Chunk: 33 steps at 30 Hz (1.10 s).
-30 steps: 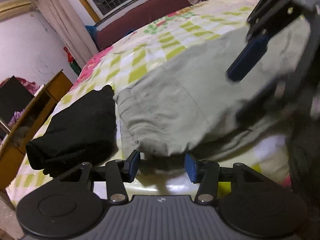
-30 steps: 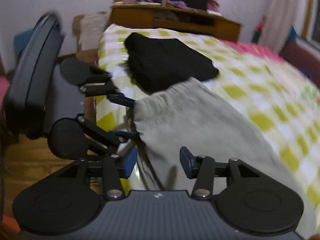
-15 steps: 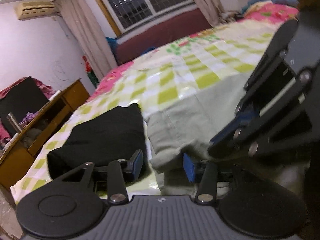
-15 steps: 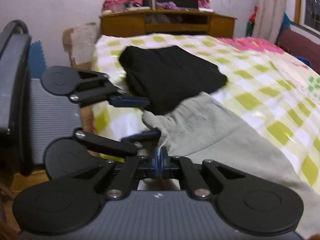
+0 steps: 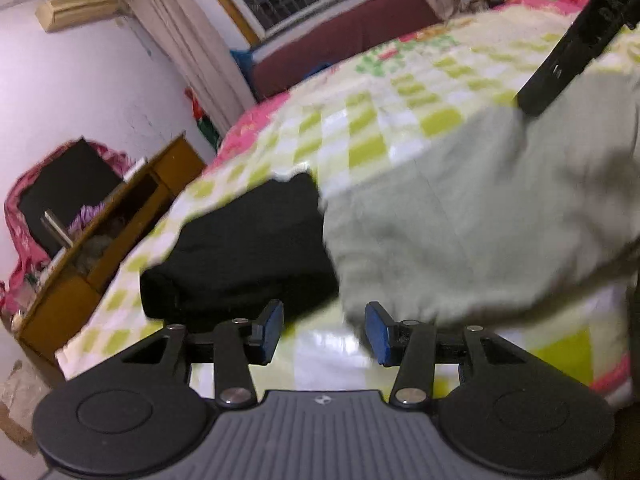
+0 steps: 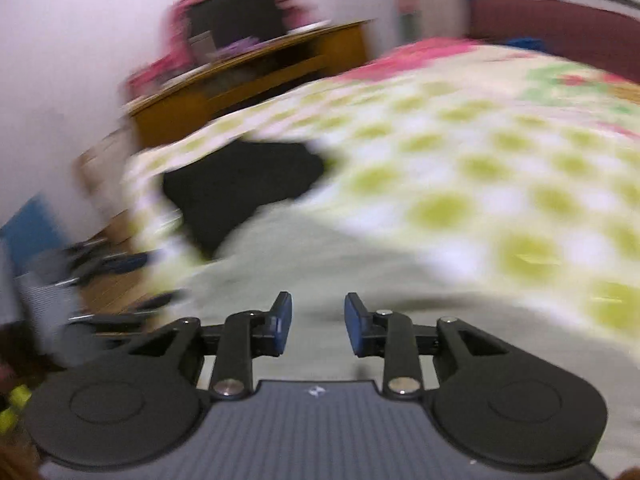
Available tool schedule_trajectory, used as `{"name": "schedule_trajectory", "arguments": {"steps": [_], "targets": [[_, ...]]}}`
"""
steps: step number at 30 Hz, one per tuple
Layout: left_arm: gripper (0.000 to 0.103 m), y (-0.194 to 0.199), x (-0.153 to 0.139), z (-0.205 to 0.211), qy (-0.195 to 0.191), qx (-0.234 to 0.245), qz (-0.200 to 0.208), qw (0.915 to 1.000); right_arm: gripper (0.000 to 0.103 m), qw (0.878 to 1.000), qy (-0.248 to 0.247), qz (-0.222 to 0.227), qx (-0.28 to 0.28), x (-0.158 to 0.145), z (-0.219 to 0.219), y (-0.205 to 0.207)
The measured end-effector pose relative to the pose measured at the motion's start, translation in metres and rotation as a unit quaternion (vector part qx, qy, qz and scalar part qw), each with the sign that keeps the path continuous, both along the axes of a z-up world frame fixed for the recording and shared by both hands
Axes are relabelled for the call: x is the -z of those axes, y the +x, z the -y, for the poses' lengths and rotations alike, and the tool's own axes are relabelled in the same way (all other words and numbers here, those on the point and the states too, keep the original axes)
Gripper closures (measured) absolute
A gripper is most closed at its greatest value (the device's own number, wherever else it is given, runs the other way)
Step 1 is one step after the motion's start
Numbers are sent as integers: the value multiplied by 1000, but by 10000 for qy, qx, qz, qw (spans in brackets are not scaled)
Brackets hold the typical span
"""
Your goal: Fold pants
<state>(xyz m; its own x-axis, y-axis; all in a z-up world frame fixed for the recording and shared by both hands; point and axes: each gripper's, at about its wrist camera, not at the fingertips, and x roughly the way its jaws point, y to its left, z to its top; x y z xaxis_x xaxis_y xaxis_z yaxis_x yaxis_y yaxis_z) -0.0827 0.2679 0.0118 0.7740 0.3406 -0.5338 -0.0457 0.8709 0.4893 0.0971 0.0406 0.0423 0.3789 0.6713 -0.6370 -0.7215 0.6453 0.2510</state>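
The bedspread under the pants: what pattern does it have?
White and lime-green checks on the bedspread; clearest in the left wrist view.

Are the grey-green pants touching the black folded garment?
Touching: in the left wrist view the grey-green pants edge lies against the black folded garment, no bedsheet between.

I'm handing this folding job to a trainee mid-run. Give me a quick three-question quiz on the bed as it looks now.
1. True or false: the right tool is clamped on the grey-green pants.
2. What lies directly left of the pants in the left wrist view?
3. The bedspread pattern is: A) stripes B) green-and-white checks C) plain.

Key:
1. False; its jaws stand apart, having just opened.
2. A folded black garment.
3. B.
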Motion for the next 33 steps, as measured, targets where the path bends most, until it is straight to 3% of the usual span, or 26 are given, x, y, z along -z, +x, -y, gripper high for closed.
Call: {"name": "schedule_trajectory", "arguments": {"steps": [3, 5, 8, 12, 16, 21, 26, 28, 31, 33], "targets": [[42, 15, -12, 26, -265, 492, 241, 9981, 70, 9949, -147, -51, 1000, 3, 68, 46], [42, 31, -12, 51, -582, 915, 275, 9937, 70, 9899, 9, -452, 1342, 14, 110, 78], [42, 58, -3, 93, -846, 1536, 245, 9842, 70, 9817, 331, -1225, 1421, 37, 159, 119], [42, 89, 7, 146, -1059, 2190, 67, 9699, 70, 9690, 678, -2159, 994, 64, 191, 144], [41, 111, 26, 170, -1024, 2327, -288, 9667, 70, 9579, 889, -2727, -132, 70, 189, 128], [40, 122, 31, 169, -1158, 2172, -418, 9683, 70, 9464, 1047, -2818, -1184, 72, 170, 110], [40, 119, 35, 175, -976, 2174, -427, 9702, 70, 9540, 923, -2584, -1211, 84, 152, 125], [40, 116, 35, 176, -975, 2173, -413, 9703, 67, 9457, 1192, -2800, -1144, 91, 146, 136], [40, 115, 36, 173, -1099, 2118, -399, 9703, 61, 9198, 1598, -3324, -1339, 101, 122, 130], [40, 112, 36, 171, -1149, 2081, -379, 9706, 60, 9251, 1606, -3127, -1439, 100, 102, 116]]}}
